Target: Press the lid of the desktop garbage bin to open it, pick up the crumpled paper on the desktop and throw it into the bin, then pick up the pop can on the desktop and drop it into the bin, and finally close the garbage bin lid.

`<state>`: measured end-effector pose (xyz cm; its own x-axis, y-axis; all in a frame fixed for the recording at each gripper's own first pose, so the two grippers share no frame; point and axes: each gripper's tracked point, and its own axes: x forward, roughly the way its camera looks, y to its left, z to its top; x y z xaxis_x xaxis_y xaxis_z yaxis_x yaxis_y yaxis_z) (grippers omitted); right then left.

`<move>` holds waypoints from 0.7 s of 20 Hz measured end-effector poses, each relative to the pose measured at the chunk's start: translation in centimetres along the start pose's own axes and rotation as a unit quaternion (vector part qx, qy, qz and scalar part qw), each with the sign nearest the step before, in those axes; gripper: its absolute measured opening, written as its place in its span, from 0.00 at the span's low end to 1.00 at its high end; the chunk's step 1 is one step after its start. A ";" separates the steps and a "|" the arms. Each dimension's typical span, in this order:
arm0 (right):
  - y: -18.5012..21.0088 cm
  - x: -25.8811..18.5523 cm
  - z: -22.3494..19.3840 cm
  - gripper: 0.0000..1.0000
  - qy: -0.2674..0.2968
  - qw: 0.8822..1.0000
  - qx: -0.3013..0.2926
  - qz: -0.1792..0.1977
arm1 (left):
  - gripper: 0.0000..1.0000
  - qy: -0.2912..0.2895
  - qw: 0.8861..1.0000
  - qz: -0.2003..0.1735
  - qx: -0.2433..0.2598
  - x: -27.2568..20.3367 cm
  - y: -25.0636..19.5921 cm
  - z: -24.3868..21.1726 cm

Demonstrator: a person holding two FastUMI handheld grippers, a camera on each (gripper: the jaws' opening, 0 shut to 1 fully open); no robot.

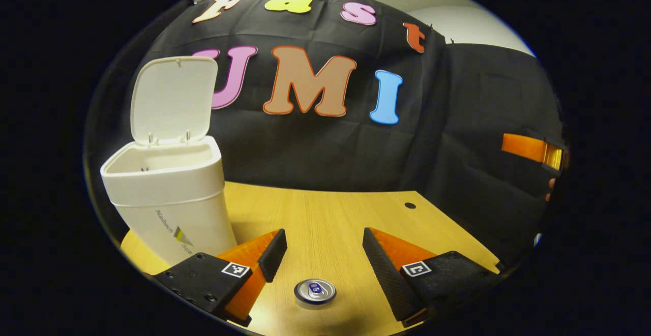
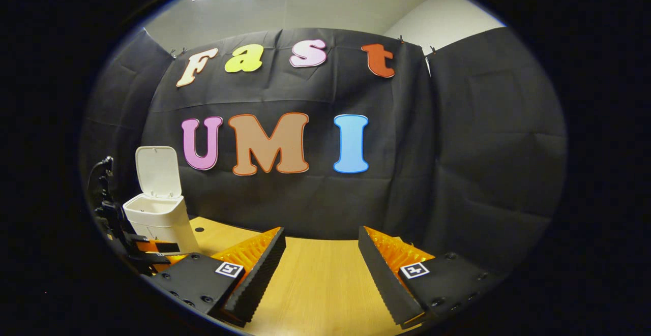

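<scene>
A white desktop bin (image 1: 168, 193) stands at the left on the wooden table, its lid (image 1: 173, 99) swung up. The pop can (image 1: 315, 291) stands upright on the table, seen from above, just below and between the fingers of my left gripper (image 1: 324, 247), which is open and above it. In the right gripper view the bin (image 2: 160, 219) is far off at the left with its lid (image 2: 157, 171) up. My right gripper (image 2: 321, 247) is open over bare table with nothing between its fingers. The left gripper (image 2: 152, 247) shows beside the bin in the right gripper view.
The wooden table (image 1: 325, 214) has a small dark hole (image 1: 410, 206) near its back edge. Black cloth walls close the back and right. The right gripper's edge (image 1: 534, 149) shows at the far right of the left gripper view.
</scene>
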<state>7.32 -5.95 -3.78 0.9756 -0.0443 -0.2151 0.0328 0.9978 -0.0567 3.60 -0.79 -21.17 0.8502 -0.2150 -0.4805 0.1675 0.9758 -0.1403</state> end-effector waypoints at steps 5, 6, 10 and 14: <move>-1.6 -0.7 -1.5 0.96 0.020 1.000 0.004 -0.014 | 0.93 0.061 0.998 0.007 -0.011 1.5 0.2 -5.9; -1.8 -0.8 -1.7 0.96 0.024 1.000 0.002 -0.016 | 0.93 0.072 0.997 0.009 -0.012 1.7 0.3 -7.0; -2.2 -1.4 -2.9 0.91 0.042 0.999 -0.008 -0.020 | 0.92 0.113 0.993 0.019 -0.008 2.5 0.9 -11.1; -2.8 -1.9 -3.5 0.96 0.053 0.998 -0.018 -0.024 | 0.95 0.156 0.987 0.025 0.005 3.3 1.5 -14.7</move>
<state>4.66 -8.82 -6.65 0.9448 -0.0989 -0.3124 0.0696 0.9922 -0.1034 -0.73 -0.58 -35.71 0.6625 -0.1673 -0.7301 0.1367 0.9854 -0.1018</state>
